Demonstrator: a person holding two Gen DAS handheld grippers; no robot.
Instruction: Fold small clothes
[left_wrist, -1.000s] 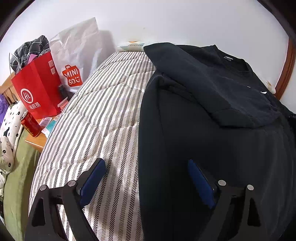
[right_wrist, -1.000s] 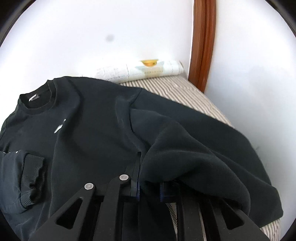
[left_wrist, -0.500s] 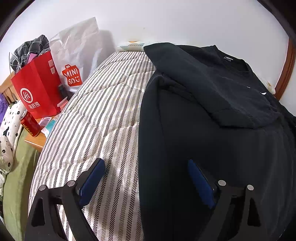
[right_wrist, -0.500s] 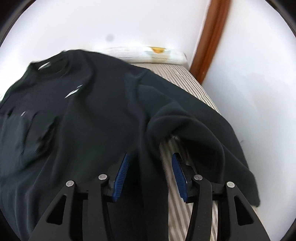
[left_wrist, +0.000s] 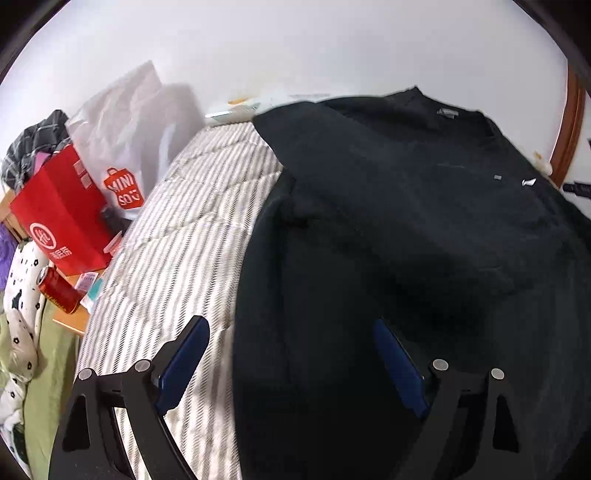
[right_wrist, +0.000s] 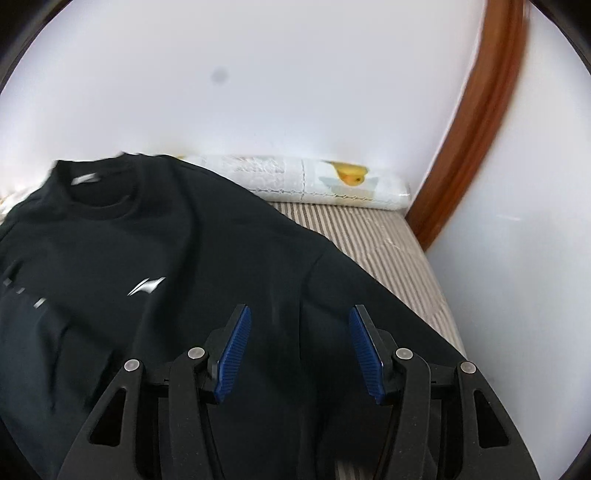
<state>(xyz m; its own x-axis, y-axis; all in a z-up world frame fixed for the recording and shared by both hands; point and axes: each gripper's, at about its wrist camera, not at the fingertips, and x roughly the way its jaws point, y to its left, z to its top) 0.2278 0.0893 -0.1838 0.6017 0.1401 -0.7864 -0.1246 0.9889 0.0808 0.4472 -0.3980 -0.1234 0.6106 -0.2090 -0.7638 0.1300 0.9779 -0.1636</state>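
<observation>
— One black sweatshirt (left_wrist: 406, 229) is all the clothing laid out, spread across the striped bed cover (left_wrist: 177, 251), its neck toward the wall and a sleeve folded over its front. What sits around it?

— Two bags off the bed's left edge: a red paper bag (left_wrist: 62, 218) and a white plastic bag (left_wrist: 125, 136) behind it. One red can (left_wrist: 59, 293) lies on a small wooden desk (left_wrist: 70, 321) below them, with a few small packets I cannot make out. A spotted white cloth (left_wrist: 22, 295) and a green one (left_wrist: 48, 369) lie further left.

— And on the other side?

— One rolled white pack (right_wrist: 314, 181) with a yellow print lies against the wall at the head of the bed, just beyond the sweatshirt's shoulder. A brown wooden post (right_wrist: 476, 122) stands in the corner beside it. Nothing lies on top of the sweatshirt.

— How is the left gripper (left_wrist: 291, 362) held?

— Low over the bed, pointing along it toward the wall. Its jaws are spread wide; one blue pad is over the bare striped cover, the other over the black cloth, so they straddle the sweatshirt's left edge. They pinch nothing.

— The right gripper (right_wrist: 299, 347)?

— Above the sweatshirt's right side, near the shoulder seam, tilted down at the cloth. Its jaws are also spread apart with only flat black cloth between them. The white logo (right_wrist: 146, 286) lies to its left.
</observation>
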